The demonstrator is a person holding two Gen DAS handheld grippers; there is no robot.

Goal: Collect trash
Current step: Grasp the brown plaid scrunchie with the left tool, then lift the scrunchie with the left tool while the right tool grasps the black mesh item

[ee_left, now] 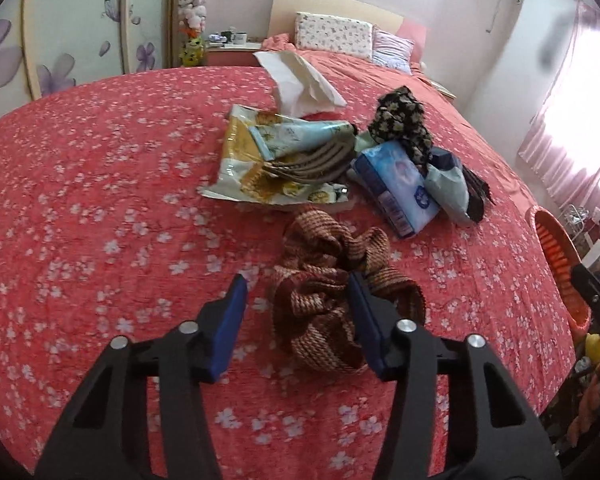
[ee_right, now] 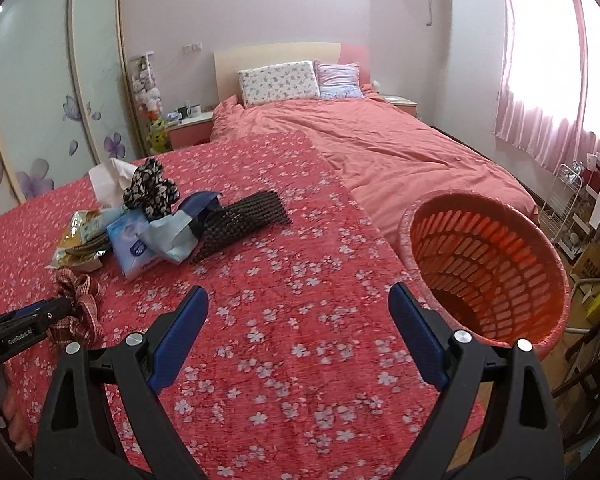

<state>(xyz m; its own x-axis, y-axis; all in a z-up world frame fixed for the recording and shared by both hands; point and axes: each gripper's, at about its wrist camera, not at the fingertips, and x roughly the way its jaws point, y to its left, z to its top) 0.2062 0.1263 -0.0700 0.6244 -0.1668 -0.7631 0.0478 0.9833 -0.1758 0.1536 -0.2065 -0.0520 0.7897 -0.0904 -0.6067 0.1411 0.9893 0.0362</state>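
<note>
Wrappers, tissue pack heaped on bedspread; orange basket tilted.

left gripper jaws half-parted, angled downward; right gripper jaws wide apart

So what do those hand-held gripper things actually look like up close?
Each hand-held gripper, left and right, has two black plastic arms with triangular cut-outs, round silver bolt heads at the pivots, and flat blue pads on the fingers. White lettering runs along the left one's side. No cables show.

Pink-curtained window lights a bed beside flowered wardrobe doors.
</note>
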